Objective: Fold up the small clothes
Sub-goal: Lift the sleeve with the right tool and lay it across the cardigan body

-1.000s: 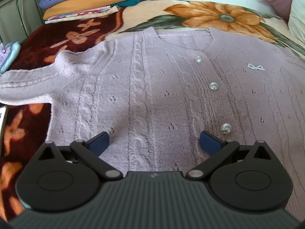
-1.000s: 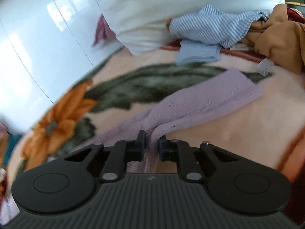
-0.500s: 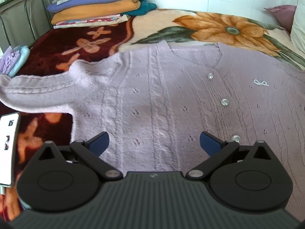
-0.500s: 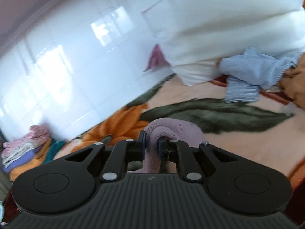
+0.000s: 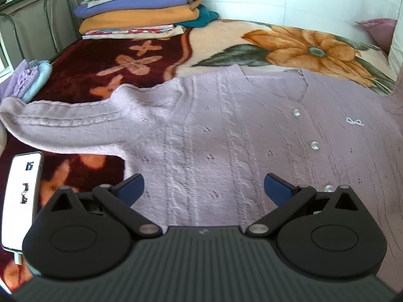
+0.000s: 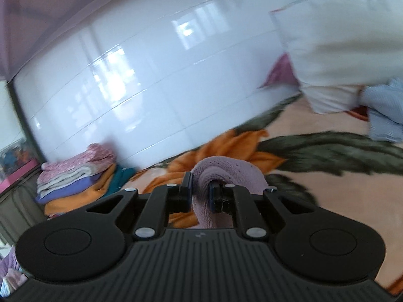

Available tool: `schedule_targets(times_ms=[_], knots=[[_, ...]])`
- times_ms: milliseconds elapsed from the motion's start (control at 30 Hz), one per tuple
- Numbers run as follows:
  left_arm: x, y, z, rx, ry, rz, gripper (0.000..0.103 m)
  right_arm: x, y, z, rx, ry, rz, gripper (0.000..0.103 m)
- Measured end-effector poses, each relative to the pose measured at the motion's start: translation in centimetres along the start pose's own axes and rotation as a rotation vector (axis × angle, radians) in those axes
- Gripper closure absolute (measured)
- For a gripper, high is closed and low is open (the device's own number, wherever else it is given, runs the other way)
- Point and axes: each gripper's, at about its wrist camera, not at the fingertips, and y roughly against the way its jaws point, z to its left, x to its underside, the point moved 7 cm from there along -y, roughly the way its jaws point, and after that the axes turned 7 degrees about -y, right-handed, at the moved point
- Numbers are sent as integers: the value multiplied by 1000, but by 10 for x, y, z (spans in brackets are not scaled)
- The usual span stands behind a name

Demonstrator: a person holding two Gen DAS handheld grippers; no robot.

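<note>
A lilac knit cardigan (image 5: pixel 226 130) with pearl buttons lies front up on the flowered blanket. Its left sleeve (image 5: pixel 63 125) stretches out to the left. My left gripper (image 5: pixel 204 188) is open and empty, low over the cardigan's lower front. My right gripper (image 6: pixel 200 191) is shut on the cardigan's other sleeve (image 6: pixel 226 173), lifted above the bed; the sleeve loops over the right finger and hangs down between the jaws.
A stack of folded clothes (image 5: pixel 141 7) sits at the far left corner, also in the right wrist view (image 6: pixel 75 173). A phone (image 5: pixel 21 196) lies at the left. Folded lilac and blue items (image 5: pixel 30 80) lie further back left. A white pillow (image 6: pixel 347 37) and blue striped garment (image 6: pixel 385 115) are at right.
My right gripper has lifted the sleeve off the bed and swung left toward the tiled wall. My left gripper has drawn back and left, bringing the phone into view.
</note>
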Motion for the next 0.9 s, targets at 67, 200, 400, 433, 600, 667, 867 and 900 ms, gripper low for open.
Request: schedule_targets(times_ms=[67,200,400,433,600,667,867,900], knots=[[-1,2,6,-7,7,-5,0,4,-3,25,-27,27,1,90],[-3,4,19,-10,23,-7,0,16,-12,70,-71,52,4,90],[-2,7,37,-16,58,-12,0,52,-32,132,-114,83,67,90],[-2,8,40,-15,71,-11,0,61,-37,142,-120,82,86,90],[-2,15,57,18,123,-22,0,117,-59,177,-143,116,173,90],[-2,17,62,10,124,-29,0,145,-66,188,-148,122,213,90],[0,13,76,6,150,-25,0,218,-94,194,-140,162,339,90],[1,12,78,8,151,-24,0,231,-98,195,-142,165,376,89]])
